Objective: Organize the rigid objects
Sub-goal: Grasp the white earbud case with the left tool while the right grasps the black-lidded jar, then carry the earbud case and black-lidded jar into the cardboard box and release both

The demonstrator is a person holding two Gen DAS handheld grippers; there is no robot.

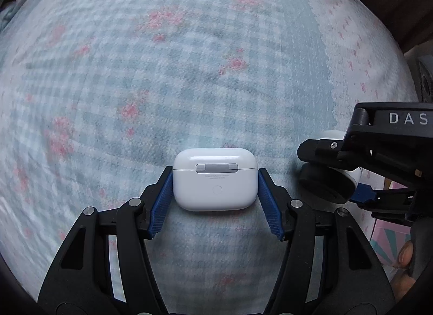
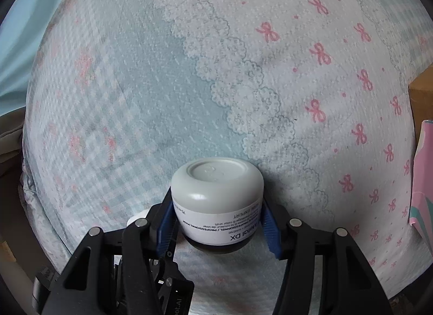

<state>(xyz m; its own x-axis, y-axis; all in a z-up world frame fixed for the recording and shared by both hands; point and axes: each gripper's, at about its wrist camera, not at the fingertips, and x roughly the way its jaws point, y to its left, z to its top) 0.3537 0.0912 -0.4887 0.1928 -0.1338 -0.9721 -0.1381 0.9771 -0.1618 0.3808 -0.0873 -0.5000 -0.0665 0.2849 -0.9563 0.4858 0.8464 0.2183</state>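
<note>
the bed cover of pale blue gingham and pink-bow quilted fabric (image 2: 151,93) carried everything, and its softness was the main hazard: anything set down on it could have tipped or rolled toward an edge. the round white plastic cream jar with a printed label and dark lid (image 2: 217,201) sat upside down, pinched at its sides by the right gripper (image 2: 217,223); its curved, smooth wall looked liable to slide out of the blue pads (image 2: 268,229) if the squeeze eased. the small white glossy earbud case (image 1: 215,179), hinge toward the camera, was clamped between the pads of the left gripper (image 1: 215,198), near the cover's scalloped border. the two tools were close together, so a careless swing could have knocked the jar against the case.
</note>
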